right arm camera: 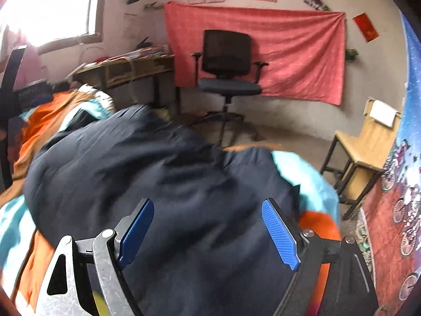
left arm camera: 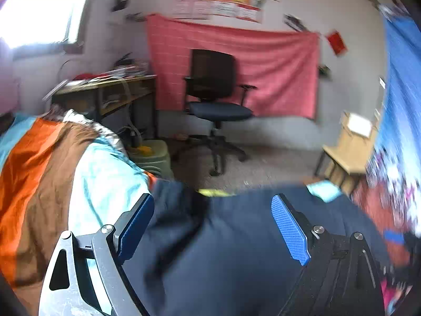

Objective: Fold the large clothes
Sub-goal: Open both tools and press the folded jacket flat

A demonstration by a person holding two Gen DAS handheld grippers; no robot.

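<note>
A large dark navy garment lies bunched on a bed covered by an orange, brown and light blue striped sheet. In the left wrist view the same garment fills the lower middle. My left gripper hangs over it with its blue pads far apart and nothing pinched between them. My right gripper is likewise open above the garment's near part, and its pads are not pressing the cloth. Both views are blurred.
A black office chair stands on the floor before a red cloth hung on the wall. A cluttered desk is at the left, a wooden chair at the right. A patterned blue and red hanging borders the right edge.
</note>
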